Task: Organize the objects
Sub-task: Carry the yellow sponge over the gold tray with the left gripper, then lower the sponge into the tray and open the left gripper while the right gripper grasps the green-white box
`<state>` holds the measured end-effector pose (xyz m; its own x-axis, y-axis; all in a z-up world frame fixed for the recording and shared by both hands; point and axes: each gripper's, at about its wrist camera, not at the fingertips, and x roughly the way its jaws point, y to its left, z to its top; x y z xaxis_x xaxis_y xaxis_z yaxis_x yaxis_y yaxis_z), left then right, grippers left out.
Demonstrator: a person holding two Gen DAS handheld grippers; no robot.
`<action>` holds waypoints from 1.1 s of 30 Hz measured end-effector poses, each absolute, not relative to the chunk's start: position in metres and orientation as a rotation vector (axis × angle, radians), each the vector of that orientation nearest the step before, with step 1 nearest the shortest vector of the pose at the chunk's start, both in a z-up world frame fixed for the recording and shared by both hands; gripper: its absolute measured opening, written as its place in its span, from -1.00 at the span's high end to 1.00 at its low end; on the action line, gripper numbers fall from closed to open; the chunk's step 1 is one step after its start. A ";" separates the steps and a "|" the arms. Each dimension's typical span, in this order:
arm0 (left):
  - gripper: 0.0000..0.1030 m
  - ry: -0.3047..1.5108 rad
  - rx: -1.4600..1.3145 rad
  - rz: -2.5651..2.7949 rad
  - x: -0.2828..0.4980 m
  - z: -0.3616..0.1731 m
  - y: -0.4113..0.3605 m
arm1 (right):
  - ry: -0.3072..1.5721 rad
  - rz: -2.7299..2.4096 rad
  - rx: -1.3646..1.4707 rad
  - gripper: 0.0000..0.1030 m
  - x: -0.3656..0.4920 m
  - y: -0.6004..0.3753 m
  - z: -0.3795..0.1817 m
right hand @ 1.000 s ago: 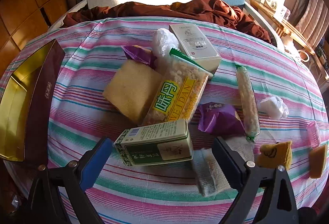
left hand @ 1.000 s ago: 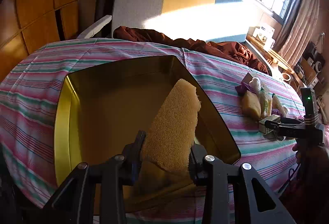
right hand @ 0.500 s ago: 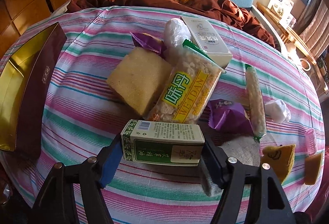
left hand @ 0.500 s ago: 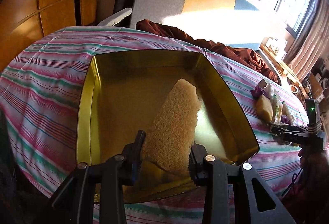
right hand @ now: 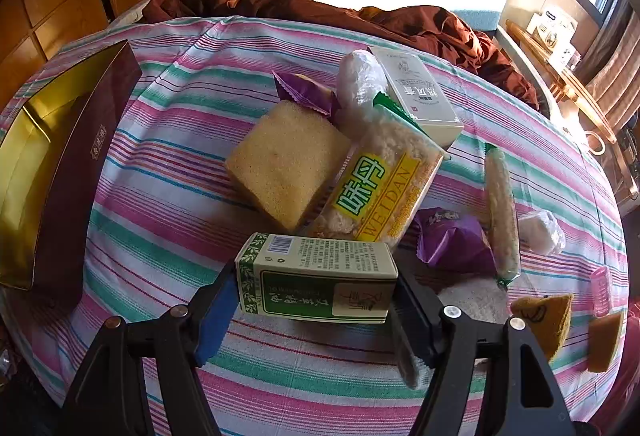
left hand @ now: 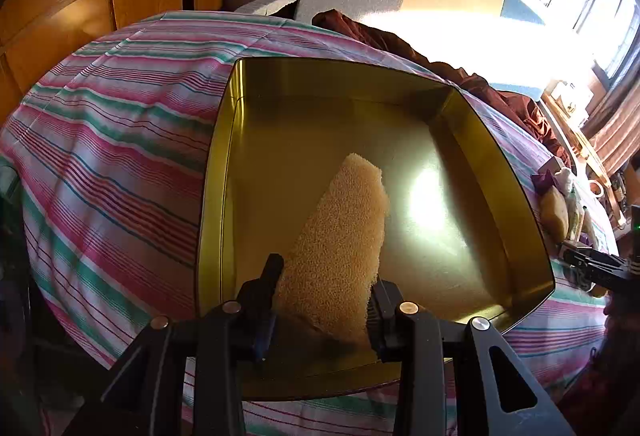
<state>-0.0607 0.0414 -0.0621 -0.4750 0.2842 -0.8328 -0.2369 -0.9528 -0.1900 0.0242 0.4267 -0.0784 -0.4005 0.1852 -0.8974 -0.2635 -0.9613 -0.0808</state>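
Observation:
My left gripper [left hand: 324, 288] is shut on a tan sponge [left hand: 344, 236] and holds it over the open gold-lined box [left hand: 460, 124] on the striped cloth. My right gripper [right hand: 316, 300] is shut on a green and white carton [right hand: 316, 276], held just above the cloth. The box also shows at the left of the right wrist view [right hand: 80, 164], with its maroon outer wall. The right gripper shows at the right edge of the left wrist view [left hand: 592, 268].
Beyond the carton lie a yellow sponge block [right hand: 284, 160], a WEIDAN snack pack [right hand: 380, 188], a white box [right hand: 420, 92], purple wrappers [right hand: 452, 240], a long snack stick [right hand: 502, 212] and small sponge pieces [right hand: 544, 316]. A brown blanket [right hand: 360, 16] lies behind.
My right gripper closed on the green carton and lifted it slightly. My left gripper carried the sponge further over the gold box, which now fills more of its view.

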 end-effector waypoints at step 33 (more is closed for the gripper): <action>-0.38 0.052 -1.175 2.689 -0.034 -0.026 0.015 | 0.110 2.511 -1.387 -0.43 0.026 0.407 -0.050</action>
<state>-0.0345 0.0149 -0.0260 -0.6614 0.1740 -0.7296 -0.2020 -0.9781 -0.0501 0.0257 0.4066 -0.0498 -0.5049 0.1978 -0.8402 -0.2708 -0.9605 -0.0634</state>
